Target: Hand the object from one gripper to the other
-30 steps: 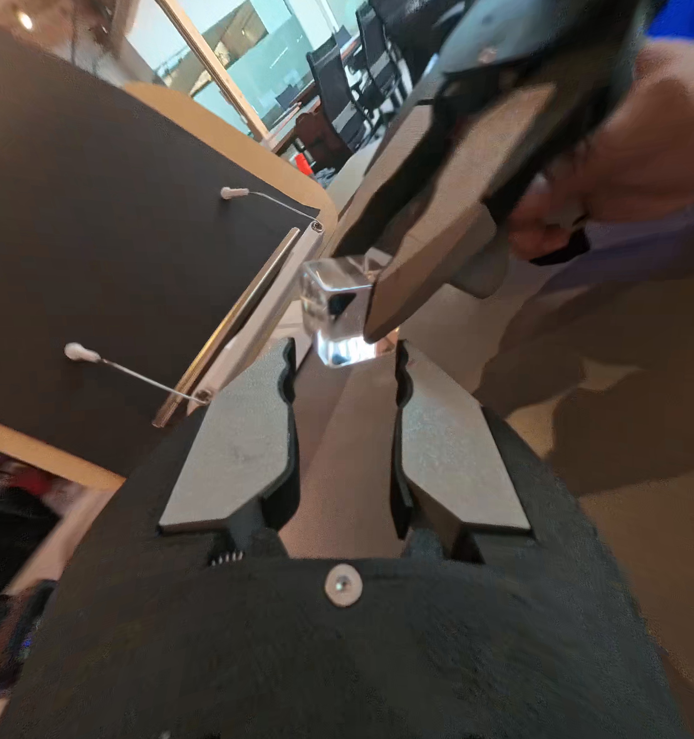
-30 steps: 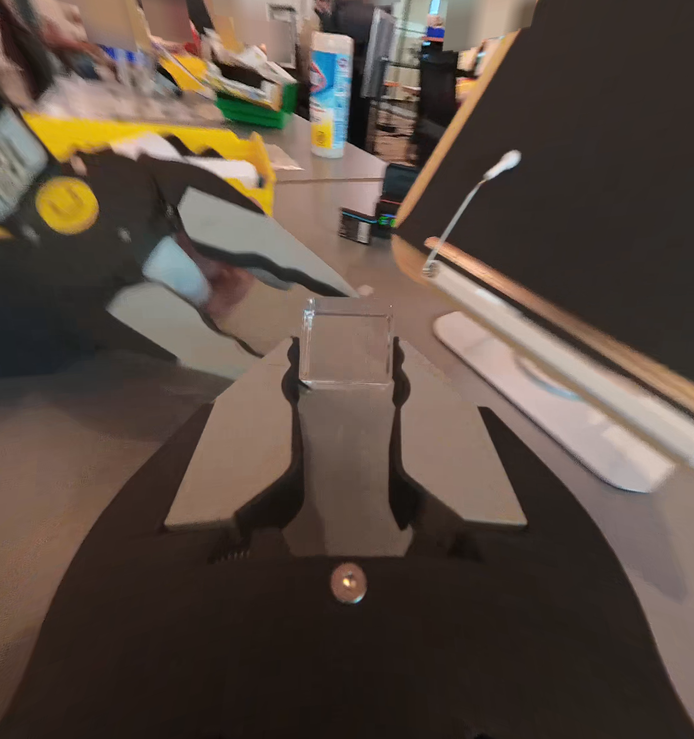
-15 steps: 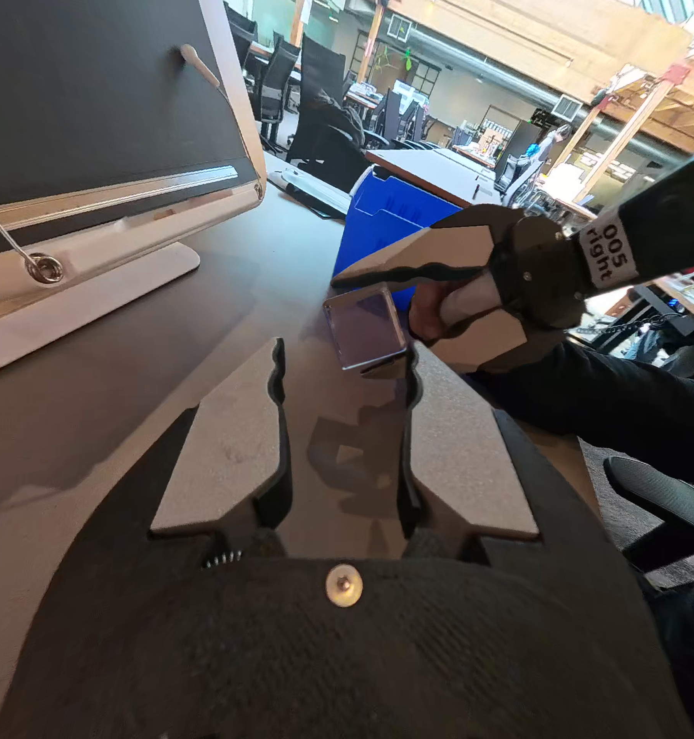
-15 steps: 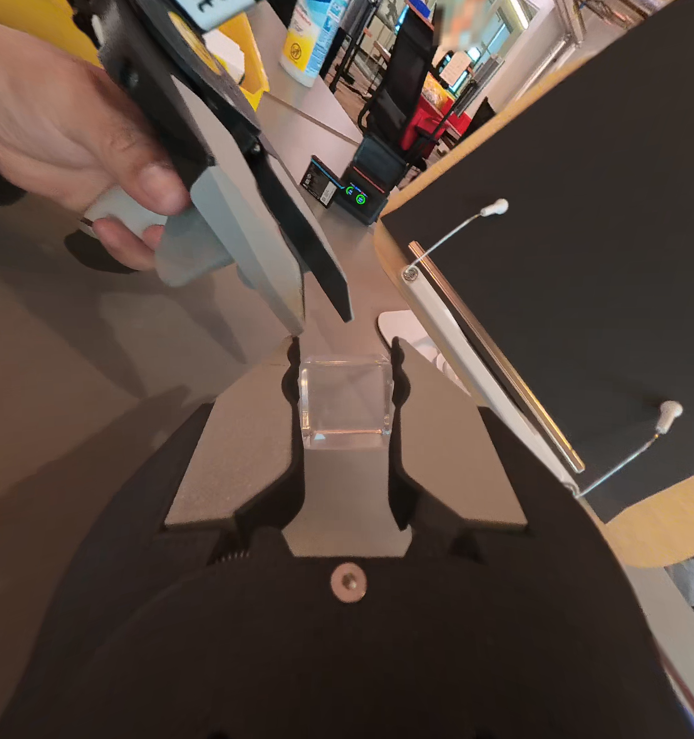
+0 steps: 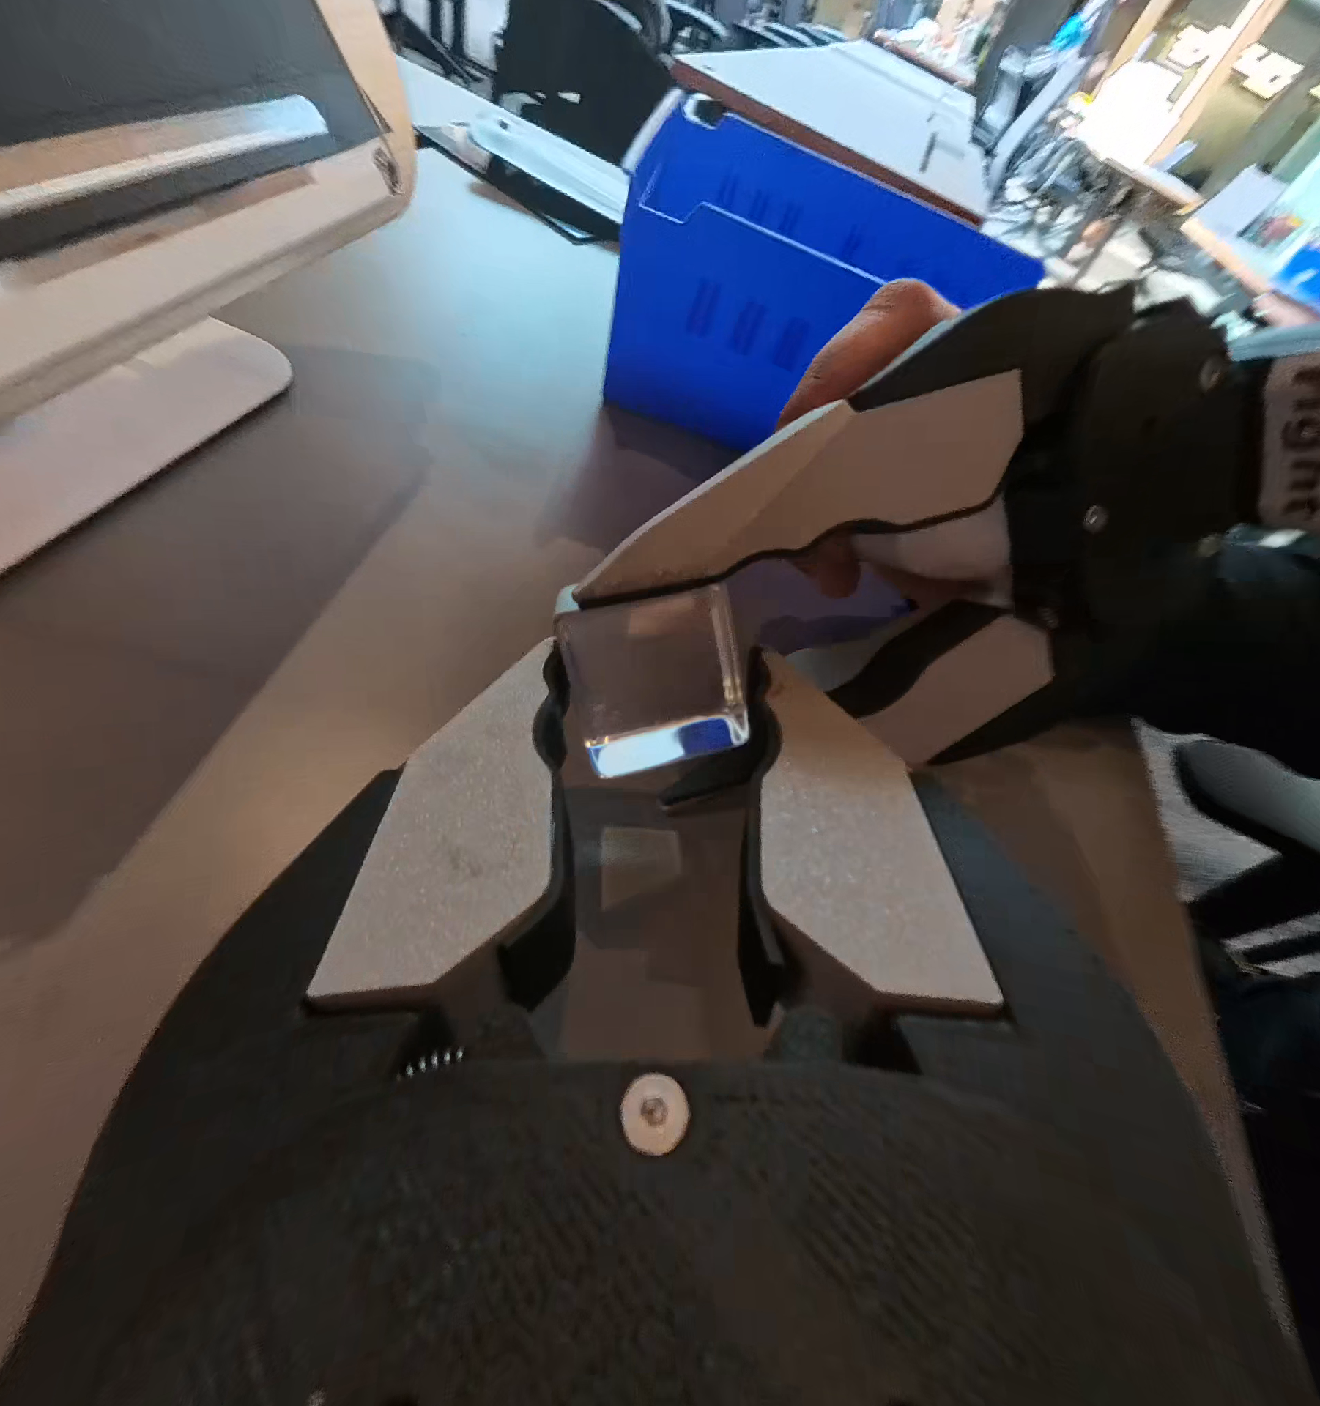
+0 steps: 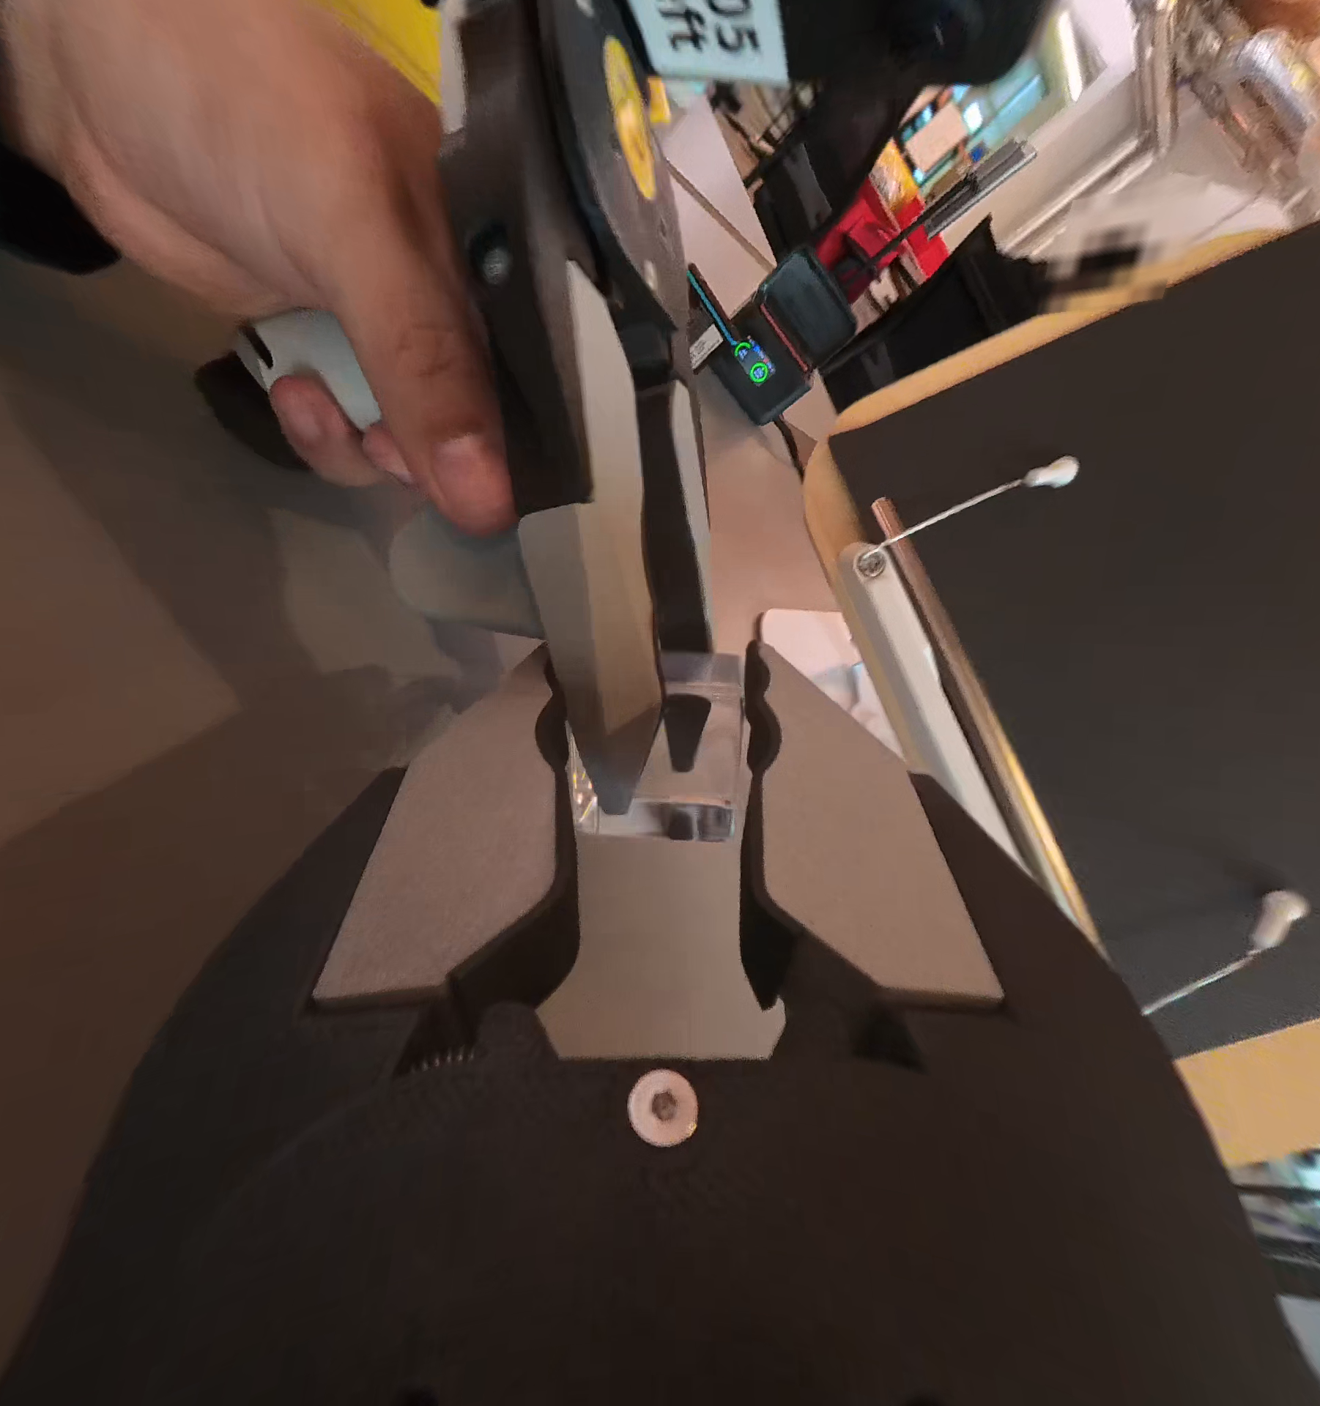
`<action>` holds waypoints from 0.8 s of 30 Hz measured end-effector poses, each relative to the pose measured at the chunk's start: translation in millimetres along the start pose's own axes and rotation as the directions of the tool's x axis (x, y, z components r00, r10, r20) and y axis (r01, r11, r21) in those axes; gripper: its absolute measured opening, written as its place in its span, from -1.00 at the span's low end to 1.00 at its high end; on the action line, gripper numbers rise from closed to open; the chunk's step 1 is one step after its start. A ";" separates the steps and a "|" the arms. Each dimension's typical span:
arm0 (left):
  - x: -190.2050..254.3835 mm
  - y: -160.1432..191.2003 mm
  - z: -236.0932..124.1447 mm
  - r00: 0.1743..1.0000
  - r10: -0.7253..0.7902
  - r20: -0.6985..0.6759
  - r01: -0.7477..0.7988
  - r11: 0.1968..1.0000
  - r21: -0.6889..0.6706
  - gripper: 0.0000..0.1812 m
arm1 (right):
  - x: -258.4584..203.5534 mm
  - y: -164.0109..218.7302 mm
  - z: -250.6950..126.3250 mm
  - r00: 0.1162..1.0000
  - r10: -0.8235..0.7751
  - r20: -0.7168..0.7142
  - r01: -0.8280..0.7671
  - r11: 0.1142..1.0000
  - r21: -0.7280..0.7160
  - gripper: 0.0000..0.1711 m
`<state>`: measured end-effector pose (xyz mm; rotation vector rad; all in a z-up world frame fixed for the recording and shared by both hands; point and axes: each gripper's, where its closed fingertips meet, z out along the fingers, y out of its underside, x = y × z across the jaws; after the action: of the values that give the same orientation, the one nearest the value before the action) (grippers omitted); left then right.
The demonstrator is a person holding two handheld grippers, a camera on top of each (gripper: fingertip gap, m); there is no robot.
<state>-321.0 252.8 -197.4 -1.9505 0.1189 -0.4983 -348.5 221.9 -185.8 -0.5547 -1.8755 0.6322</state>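
My right gripper [image 6: 653, 730] clamps the clear cube [image 6: 699, 749] between its fingertips. My left gripper [image 5: 653, 704] brackets the same cube above the desk [image 5: 383, 487]; I can't tell whether it grips.

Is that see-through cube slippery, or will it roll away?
The clear cube looks glossy and hard, so probably slippery and stiff. Its flat faces suggest it won't roll. Both the left gripper and right gripper pinch it.
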 end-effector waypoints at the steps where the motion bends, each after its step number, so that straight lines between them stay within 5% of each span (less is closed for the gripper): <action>1: -4.2 -0.7 -0.8 0.999 0.034 0.040 -0.034 0.999 -0.002 -0.52 | 1.0 0.8 0.3 0.999 0.051 0.018 -0.051 0.999 0.004 -0.47; 5: -19.5 -12.9 -8.6 0.946 0.232 0.227 -0.240 0.971 0.006 -0.54 | 8.3 7.5 -2.2 0.976 0.206 0.064 -0.208 0.978 0.017 -0.36; 11: -36.6 -27.9 -26.0 0.638 0.603 0.480 -0.614 0.774 -0.155 -0.55 | 20.5 6.6 -8.8 0.846 0.498 0.191 -0.518 0.853 0.068 -0.39; 20: -11.8 -31.3 -19.4 0.358 0.817 0.452 -0.826 0.503 -0.254 -0.55 | 21.9 -7.1 -14.5 0.470 0.735 0.488 -0.856 0.515 0.048 -0.18; 24: 3.8 -29.5 -12.9 0.313 0.855 0.413 -0.871 0.432 -0.234 -0.55 | 14.4 -6.9 -10.6 0.466 0.729 0.502 -0.851 0.524 0.028 -0.22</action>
<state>-326.9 253.2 -165.5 -1.5939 0.8042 0.7370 -344.4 227.7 -168.0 -1.2216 -1.7844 1.7680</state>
